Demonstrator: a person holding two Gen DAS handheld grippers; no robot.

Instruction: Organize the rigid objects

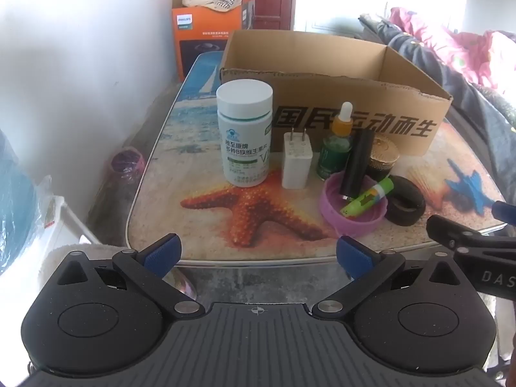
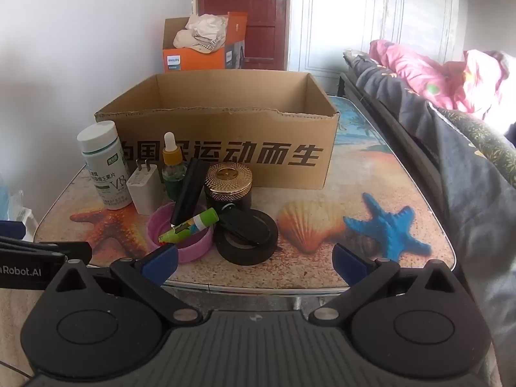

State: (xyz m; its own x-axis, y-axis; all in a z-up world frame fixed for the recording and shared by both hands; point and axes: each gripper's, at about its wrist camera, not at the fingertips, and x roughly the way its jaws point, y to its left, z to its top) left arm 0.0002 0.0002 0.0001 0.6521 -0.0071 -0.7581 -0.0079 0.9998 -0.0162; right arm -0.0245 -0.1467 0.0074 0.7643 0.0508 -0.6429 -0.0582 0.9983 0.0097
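Note:
On the beach-print table [image 1: 200, 222] [image 2: 371, 193] stand a white vitamin bottle [image 1: 244, 132] [image 2: 104, 167], a white charger plug [image 1: 296, 161] [image 2: 144, 188], a green dropper bottle [image 1: 337, 145] [image 2: 173, 167], a black tube [image 1: 356, 164] [image 2: 188, 190], a gold-lidded jar [image 1: 383, 158] [image 2: 229, 182], a green glue stick [image 1: 367, 201] [image 2: 190, 225] in a purple lid [image 1: 351, 222] [image 2: 190, 248], and black tape [image 1: 404, 206] [image 2: 246, 237]. The open cardboard box [image 1: 338, 109] [image 2: 225, 142] stands behind them. My left gripper [image 1: 257, 254] and right gripper [image 2: 254, 262] are open and empty at the table's front edge.
An orange Philips box [image 1: 206, 32] [image 2: 200, 51] with cloth in it stands by the back wall. A bed with dark and pink bedding [image 2: 435, 103] runs along the right. A purple bin [image 1: 124, 164] sits on the floor at the left.

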